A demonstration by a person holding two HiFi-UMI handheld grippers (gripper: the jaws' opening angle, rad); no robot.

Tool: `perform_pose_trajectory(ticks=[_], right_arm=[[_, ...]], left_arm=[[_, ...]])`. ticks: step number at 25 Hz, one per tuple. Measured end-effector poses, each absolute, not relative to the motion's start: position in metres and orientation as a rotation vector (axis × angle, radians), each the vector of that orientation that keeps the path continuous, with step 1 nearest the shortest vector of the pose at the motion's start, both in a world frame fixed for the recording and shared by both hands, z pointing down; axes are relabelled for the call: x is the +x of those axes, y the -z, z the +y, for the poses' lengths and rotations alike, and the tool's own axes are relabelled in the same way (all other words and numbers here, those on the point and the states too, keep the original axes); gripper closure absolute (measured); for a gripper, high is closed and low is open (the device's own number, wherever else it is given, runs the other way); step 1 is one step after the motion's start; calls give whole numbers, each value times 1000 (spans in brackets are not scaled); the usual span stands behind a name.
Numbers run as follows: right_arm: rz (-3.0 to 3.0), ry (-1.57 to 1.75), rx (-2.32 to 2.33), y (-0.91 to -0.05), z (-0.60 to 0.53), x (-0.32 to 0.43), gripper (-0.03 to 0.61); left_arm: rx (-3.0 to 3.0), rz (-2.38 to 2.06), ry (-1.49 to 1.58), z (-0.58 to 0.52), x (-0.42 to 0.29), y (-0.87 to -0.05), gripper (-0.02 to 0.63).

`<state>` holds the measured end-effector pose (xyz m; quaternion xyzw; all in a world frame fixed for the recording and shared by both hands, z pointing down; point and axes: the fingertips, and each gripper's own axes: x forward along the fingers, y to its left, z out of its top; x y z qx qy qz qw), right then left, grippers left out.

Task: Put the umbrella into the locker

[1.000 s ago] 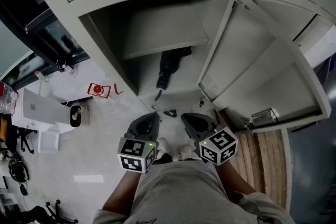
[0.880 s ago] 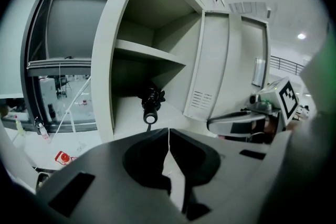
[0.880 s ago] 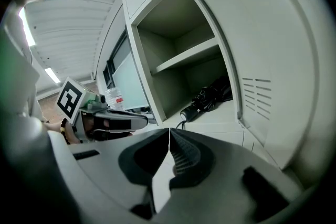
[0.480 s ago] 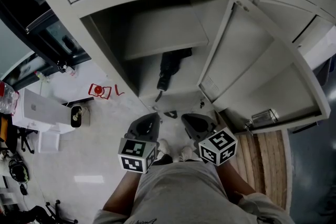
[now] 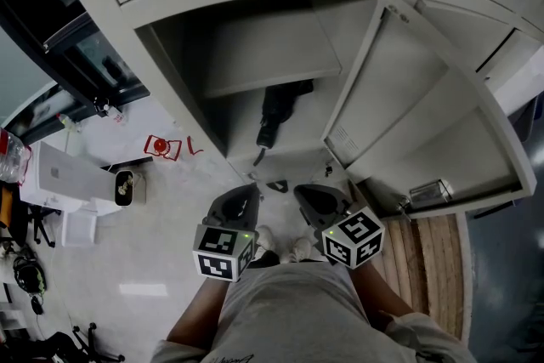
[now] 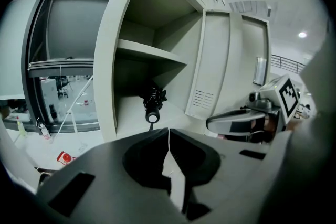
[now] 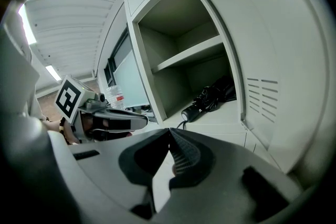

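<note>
A folded black umbrella (image 5: 274, 110) lies on the floor of the open grey locker (image 5: 255, 55), its handle toward me; it also shows under the shelf in the left gripper view (image 6: 153, 104) and the right gripper view (image 7: 210, 98). My left gripper (image 5: 245, 189) and right gripper (image 5: 302, 189) hang side by side in front of the locker, close to my body and apart from the umbrella. Both are shut with nothing between the jaws.
The locker door (image 5: 408, 98) stands swung open at the right. A shelf (image 5: 263, 51) divides the locker above the umbrella. On the tiled floor at left lie a white box (image 5: 72, 183) and a red item (image 5: 157, 146). Wooden boards (image 5: 429, 259) lie at right.
</note>
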<state>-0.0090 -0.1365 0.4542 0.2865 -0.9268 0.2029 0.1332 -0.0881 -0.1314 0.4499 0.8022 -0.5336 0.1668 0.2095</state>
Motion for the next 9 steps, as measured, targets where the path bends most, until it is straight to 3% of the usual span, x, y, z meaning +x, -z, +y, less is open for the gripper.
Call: perform_pose_trajectory(ticks=[9], right_arm=[[-2691,-582,820,-455,-138,-14,551]], left_arm=[[2237,-1485,-466,-134,-91,-451,594]])
